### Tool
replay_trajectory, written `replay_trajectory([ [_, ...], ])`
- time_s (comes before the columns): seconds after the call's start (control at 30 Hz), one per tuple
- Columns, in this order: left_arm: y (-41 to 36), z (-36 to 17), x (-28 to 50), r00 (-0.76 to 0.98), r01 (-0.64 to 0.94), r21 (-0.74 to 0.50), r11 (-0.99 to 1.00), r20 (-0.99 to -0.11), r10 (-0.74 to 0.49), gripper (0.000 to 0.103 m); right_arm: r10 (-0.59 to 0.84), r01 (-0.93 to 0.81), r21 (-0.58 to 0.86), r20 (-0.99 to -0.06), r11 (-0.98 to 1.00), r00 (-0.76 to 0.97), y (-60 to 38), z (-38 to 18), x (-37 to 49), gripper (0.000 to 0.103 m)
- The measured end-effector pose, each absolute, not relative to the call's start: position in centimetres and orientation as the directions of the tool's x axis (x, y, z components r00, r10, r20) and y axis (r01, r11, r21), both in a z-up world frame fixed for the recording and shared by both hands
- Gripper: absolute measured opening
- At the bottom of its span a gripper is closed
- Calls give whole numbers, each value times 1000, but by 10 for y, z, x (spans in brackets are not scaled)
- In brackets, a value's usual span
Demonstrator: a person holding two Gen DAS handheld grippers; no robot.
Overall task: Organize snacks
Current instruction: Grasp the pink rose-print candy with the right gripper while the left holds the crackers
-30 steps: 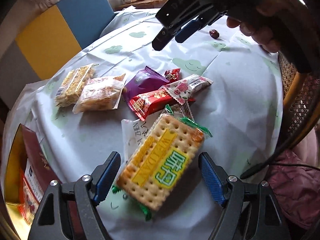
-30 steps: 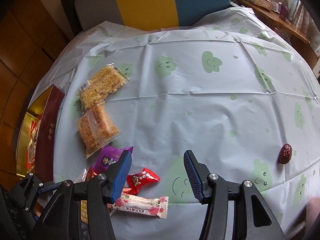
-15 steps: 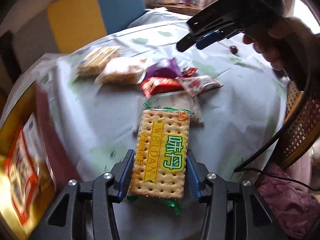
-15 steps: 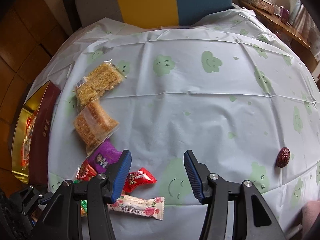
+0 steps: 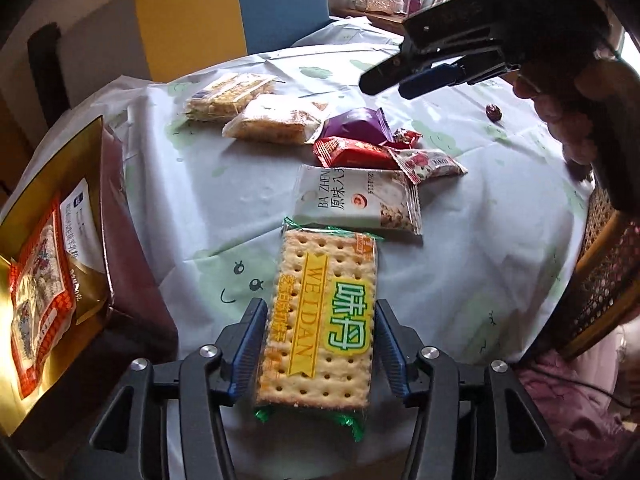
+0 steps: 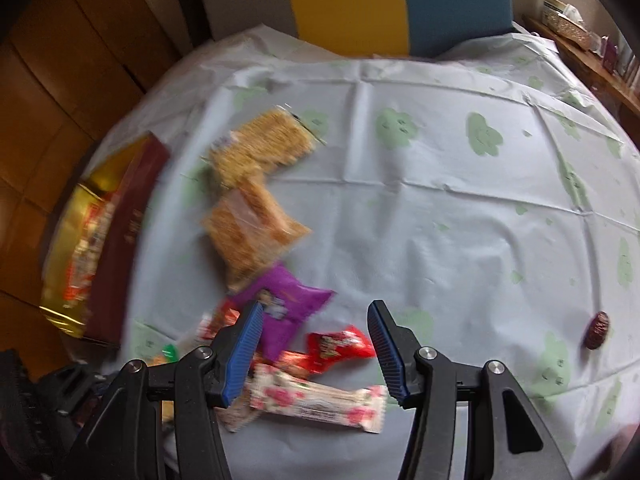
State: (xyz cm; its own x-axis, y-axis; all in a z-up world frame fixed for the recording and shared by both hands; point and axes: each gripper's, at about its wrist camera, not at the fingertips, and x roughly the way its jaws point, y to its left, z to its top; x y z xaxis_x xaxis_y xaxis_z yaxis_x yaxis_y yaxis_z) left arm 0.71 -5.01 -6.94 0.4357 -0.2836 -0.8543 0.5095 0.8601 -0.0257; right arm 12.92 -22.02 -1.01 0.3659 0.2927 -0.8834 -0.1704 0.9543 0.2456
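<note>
My left gripper has its blue pads clamped on both long edges of the cracker pack; the jaws have just eased slightly wider, pack between them and still pinched. Its long axis runs straight out along the fingers, toward the white snack packet just beyond. The gold-lined box lies off to the left of the pack, near, so I judge a leftward carry comes next. My right gripper hangs spread and empty over the red candy and pink-flowered bar.
</note>
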Motion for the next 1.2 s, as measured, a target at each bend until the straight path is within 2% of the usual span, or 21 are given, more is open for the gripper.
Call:
replay_trajectory([
  [0.1, -48, -69, 9, 435, 501, -48, 864, -849, -299, 55, 318, -207, 254, -864, 945, 391, -213, -4, 127, 55],
  [0.3, -46, -70, 4, 467, 495, -38, 868, -831, -303, 51, 269, -268, 174, -886, 948, 377, -193, -11, 128, 34],
  [0.47, -44, -70, 6, 463, 491, -58, 869, -828, -317, 50, 314, -334, 220, -914, 916, 258, -195, -15, 116, 34],
  [0.67, -43, -70, 6, 460, 491, -66, 869, -827, -323, 50, 241, -499, 149, -962, 853, 125, -169, -21, 96, 61],
  [0.83, -43, -70, 6, 461, 490, -71, 869, -825, -327, 50, 88, -603, 0, -989, 798, 117, -159, -27, 87, 63],
  [1.0, -42, -70, 7, 457, 488, -80, 869, -825, -333, 50, -6, -587, -72, -993, 807, 114, -172, -51, 96, 62],
  [1.03, -42, -69, 7, 457, 488, -81, 869, -825, -333, 50, -7, -576, -68, -994, 815, 108, -175, -54, 99, 59],
  [1.07, -42, -69, 7, 457, 487, -82, 870, -825, -333, 50, 10, -569, -53, -994, 820, 107, -177, -53, 100, 51],
  [1.1, -42, -70, 7, 458, 487, -82, 870, -824, -334, 50, 26, -566, -44, -993, 823, 115, -178, -50, 102, 30],
  [1.2, -42, -70, 6, 460, 487, -81, 870, -823, -334, 50, 42, -569, -43, -990, 821, 135, -182, -41, 99, 20],
])
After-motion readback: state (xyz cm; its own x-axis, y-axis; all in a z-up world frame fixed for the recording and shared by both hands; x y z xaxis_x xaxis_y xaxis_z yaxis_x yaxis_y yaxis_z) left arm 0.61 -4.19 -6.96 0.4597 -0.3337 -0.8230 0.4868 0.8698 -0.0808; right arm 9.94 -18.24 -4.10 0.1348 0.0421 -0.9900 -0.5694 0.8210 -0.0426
